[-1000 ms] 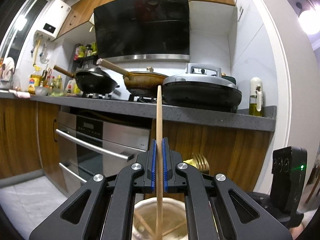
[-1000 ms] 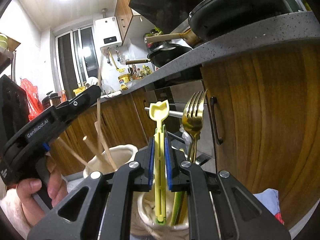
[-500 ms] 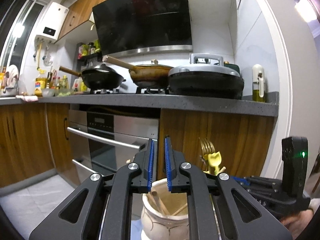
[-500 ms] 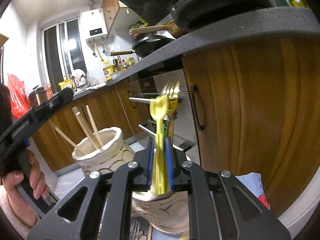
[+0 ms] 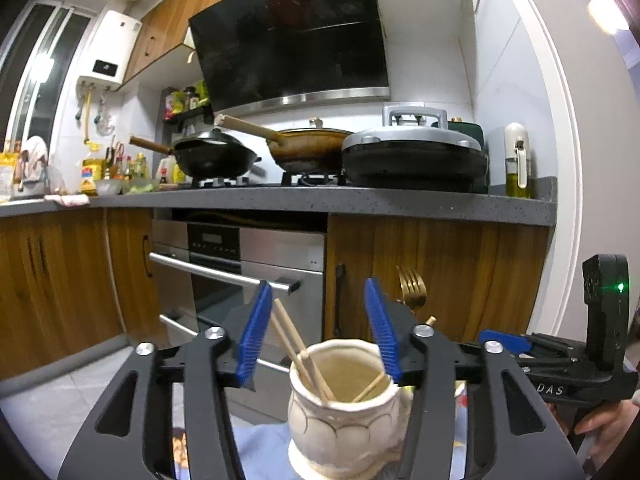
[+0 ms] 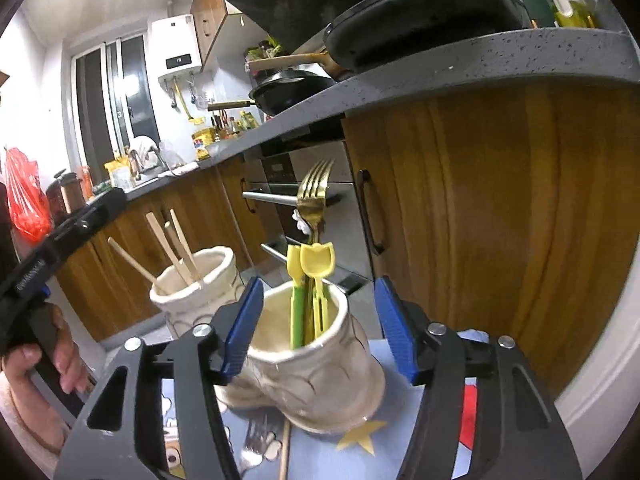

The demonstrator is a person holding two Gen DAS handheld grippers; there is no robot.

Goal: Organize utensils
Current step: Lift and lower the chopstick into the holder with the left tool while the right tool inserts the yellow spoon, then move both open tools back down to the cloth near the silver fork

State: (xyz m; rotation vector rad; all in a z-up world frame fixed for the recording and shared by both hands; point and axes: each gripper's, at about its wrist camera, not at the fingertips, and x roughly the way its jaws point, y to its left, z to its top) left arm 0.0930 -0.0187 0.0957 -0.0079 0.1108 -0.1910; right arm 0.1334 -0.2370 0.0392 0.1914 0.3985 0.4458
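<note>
A cream ceramic cup stands below my left gripper and holds several wooden chopsticks. The left gripper is open and empty just above the cup's rim. A second cream cup stands below my right gripper, which is open and empty. It holds a gold fork, a yellow utensil and a green-handled one. The chopstick cup also shows at the left in the right wrist view. The gold fork shows behind the left gripper.
Both cups stand on a blue patterned cloth. A loose chopstick and a metal fork lie on the cloth. Wooden cabinets, an oven and a grey counter with pans are behind.
My left gripper let go of a chopstick into its cup and opened wide. My right gripper let go of the yellow utensil into its cup and opened wide. Both drew back.
</note>
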